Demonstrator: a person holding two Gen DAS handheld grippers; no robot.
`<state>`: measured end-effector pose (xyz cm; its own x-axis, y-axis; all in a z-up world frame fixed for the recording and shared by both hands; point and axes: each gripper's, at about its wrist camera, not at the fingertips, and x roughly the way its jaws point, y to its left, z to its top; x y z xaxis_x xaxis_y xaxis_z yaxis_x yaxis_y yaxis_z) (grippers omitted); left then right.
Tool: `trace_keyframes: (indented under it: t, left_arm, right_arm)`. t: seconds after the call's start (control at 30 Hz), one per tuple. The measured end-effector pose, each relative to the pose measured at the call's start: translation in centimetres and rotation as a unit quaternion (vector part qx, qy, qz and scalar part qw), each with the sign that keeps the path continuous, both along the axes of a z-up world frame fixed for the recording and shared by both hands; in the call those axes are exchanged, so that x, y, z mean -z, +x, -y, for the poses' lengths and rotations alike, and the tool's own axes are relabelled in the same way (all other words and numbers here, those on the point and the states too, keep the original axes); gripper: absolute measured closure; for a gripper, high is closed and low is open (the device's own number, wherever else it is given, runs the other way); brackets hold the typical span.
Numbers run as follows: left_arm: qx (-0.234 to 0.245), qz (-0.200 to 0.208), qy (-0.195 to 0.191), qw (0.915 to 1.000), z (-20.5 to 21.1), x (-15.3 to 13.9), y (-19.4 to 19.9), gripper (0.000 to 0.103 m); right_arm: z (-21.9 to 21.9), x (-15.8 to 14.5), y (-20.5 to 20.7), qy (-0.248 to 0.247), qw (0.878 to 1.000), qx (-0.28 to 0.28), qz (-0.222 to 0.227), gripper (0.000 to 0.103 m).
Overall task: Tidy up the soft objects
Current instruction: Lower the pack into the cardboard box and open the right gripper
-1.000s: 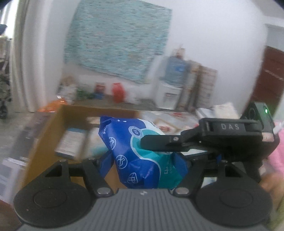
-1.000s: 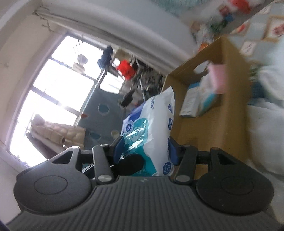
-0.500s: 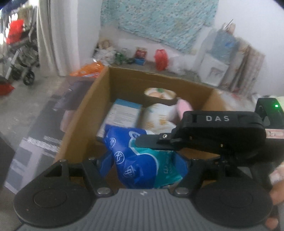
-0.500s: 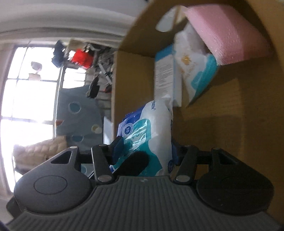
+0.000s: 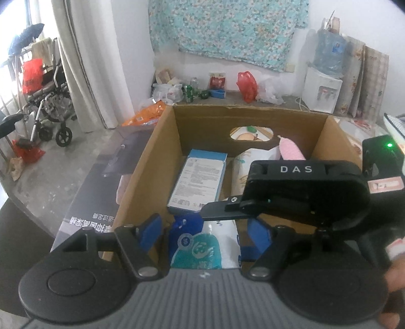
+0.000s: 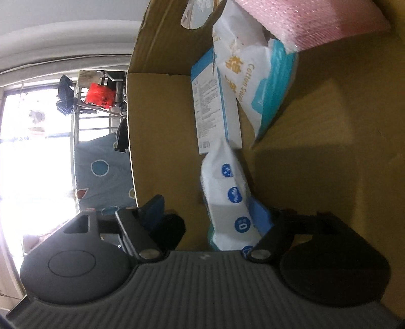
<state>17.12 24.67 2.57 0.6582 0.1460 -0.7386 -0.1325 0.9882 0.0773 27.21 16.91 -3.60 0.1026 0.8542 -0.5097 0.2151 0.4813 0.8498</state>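
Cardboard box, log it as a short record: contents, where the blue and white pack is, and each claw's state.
container: cardboard box, open top
contents: light blue carton, cotton swab pack, pink foam pack, blue and white pack
blue and white pack: inside box, between both claws
left claw: open, pack between jaws
right claw: open, jaws just been opening, pack between them

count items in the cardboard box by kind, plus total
Soft packs: 2, the blue-and-white pack between the left gripper's fingers and the cotton swab pack.
Flat boxes: 1, the blue-edged box.
Pink foam pieces: 1.
Total: 4 visible in the cardboard box; anything under them is hidden.
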Motion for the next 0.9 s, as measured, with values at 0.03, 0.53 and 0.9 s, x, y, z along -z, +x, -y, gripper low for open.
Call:
trace_keyframes:
  t: [0.03, 0.53, 0.9]
  left_arm:
    - [0.0, 0.003, 0.001, 1.0, 0.0, -0.1, -0.2, 0.026]
    - [-0.028, 0.076, -0.008, 0.9967, -2.2, -3.8, -5.4, 0.02]
    - [-0.043, 0.077, -0.02, 0.9959, -3.5, -3.4, -7.5, 0.02]
  right_arm:
    - [0.6, -0.1, 0.0, 0.002, 1.0, 0.001, -0.002, 0.023]
    - [0.1, 0.3, -1.3, -0.029, 0.999, 0.007, -0.026, 0.012]
    - [-3.0, 2.1, -1.1, -0.011, 1.0, 0.002, -0.028, 0.012]
